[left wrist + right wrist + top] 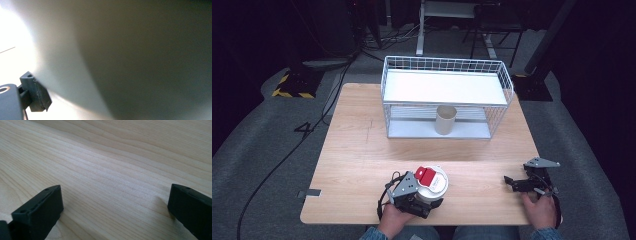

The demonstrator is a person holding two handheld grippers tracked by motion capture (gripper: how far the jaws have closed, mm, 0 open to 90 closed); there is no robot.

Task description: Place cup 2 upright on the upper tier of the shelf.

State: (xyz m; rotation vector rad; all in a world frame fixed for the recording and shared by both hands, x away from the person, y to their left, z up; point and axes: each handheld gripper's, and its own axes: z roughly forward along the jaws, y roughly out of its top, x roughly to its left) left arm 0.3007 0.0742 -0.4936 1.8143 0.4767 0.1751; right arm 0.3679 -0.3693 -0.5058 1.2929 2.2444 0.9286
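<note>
A white cup (pixel 435 182) with a red label on top stands near the table's front edge. My left gripper (pixel 430 198) reaches it from the near side, held by a hand. In the left gripper view the cup's pale wall (pixel 130 57) is very close, and one dark pad (pixel 37 93) lies against it; the other jaw is hidden. My right gripper (pixel 517 176) rests at the front right of the table, held by the other hand. Its two black jaws stand wide apart over bare wood (pixel 115 210) with nothing between them.
A white wire rack (pixel 447 65) with two levels stands at the back of the wooden table (pixel 362 165). A beige cup (pixel 445 120) stands on its lower level. Cables run over the dark floor to the left.
</note>
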